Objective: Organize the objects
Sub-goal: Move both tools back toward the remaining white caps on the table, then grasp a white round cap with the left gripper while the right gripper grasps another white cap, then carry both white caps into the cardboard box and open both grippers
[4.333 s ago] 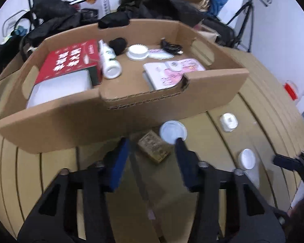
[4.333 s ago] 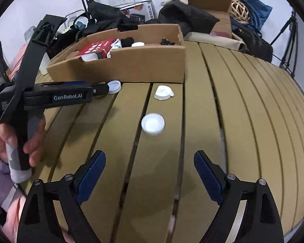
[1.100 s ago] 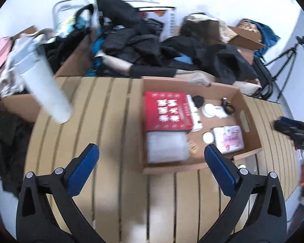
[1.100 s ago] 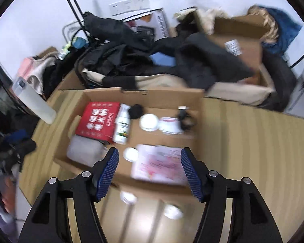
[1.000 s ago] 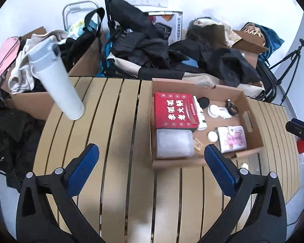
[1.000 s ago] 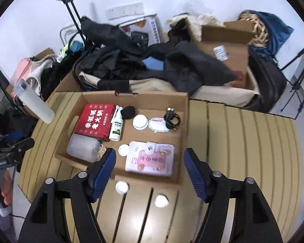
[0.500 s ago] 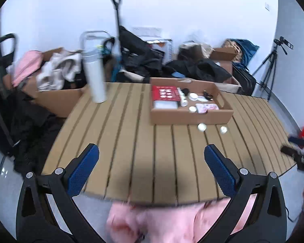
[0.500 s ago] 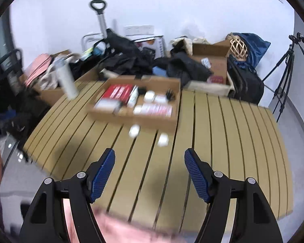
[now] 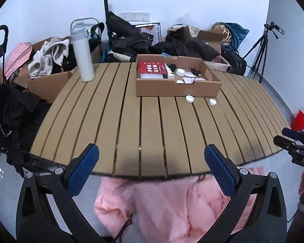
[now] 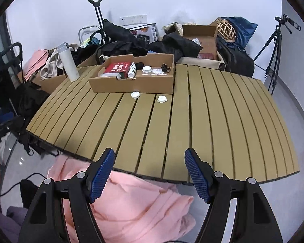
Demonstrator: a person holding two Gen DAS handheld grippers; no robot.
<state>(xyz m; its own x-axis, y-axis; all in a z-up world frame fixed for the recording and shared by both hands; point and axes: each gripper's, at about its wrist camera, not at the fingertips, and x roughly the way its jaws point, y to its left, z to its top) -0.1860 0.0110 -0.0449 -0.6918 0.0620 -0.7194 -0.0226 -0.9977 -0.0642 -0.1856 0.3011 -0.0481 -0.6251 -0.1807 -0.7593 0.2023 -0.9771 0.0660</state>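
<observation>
Well back from the slatted table [image 10: 223, 109], left gripper [image 9: 152, 169] spread wide, gripping nothing; right gripper [image 10: 150, 174] likewise parted and bare. Sitting far across: cardboard box [image 9: 178, 90] with red box [image 9: 153, 68] inside, two white lids [image 9: 189, 98] just beside its front wall. Standing off left, white bottle [image 9: 82, 59].

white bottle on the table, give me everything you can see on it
The white bottle is tall, cylindrical and matte, with a lighter grey-white cap that carries a raised piece on top. It stands upright and closed near the far left edge of the slatted table, left of the cardboard box, apart from it. Nothing but the table touches it.
</observation>
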